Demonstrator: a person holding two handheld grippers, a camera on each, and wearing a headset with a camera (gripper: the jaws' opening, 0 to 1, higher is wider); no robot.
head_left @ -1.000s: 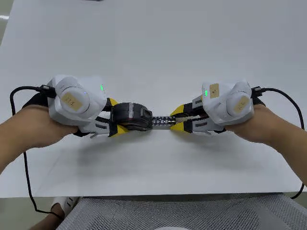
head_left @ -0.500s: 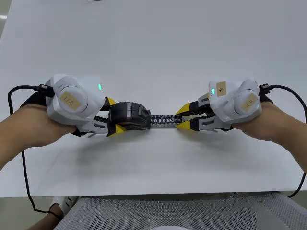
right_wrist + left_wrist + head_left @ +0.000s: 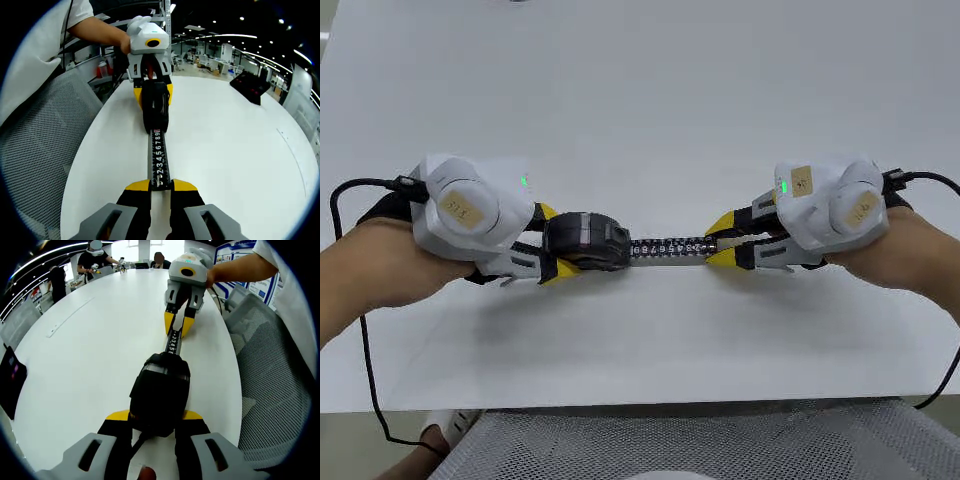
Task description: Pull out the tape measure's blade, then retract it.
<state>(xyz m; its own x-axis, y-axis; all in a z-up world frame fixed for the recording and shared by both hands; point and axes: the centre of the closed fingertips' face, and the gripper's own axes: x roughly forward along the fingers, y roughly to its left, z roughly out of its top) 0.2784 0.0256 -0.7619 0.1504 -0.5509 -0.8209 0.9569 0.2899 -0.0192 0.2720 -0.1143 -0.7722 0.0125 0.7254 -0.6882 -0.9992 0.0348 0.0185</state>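
A black tape measure (image 3: 586, 241) sits low over the white table (image 3: 650, 110), held between the yellow-tipped jaws of my left gripper (image 3: 556, 243). Its black blade (image 3: 668, 247) with white numerals runs right to my right gripper (image 3: 722, 241), which is shut on the blade's end. From the left gripper view the case (image 3: 160, 392) lies between my jaws, the blade (image 3: 172, 342) leading to the right gripper (image 3: 179, 324). From the right gripper view the blade (image 3: 159, 159) stretches from my gripper (image 3: 161, 186) to the case (image 3: 155, 104) in the left gripper (image 3: 152, 95).
The table's near edge (image 3: 640, 408) runs close below both hands, with a grey mesh chair (image 3: 720, 445) beneath it. Black cables (image 3: 365, 370) trail from each gripper. People (image 3: 97, 257) stand at the far end of the table in the left gripper view.
My right gripper has moved to the right, away from the case, and more of the blade has come out. The left gripper has held the case nearly still.
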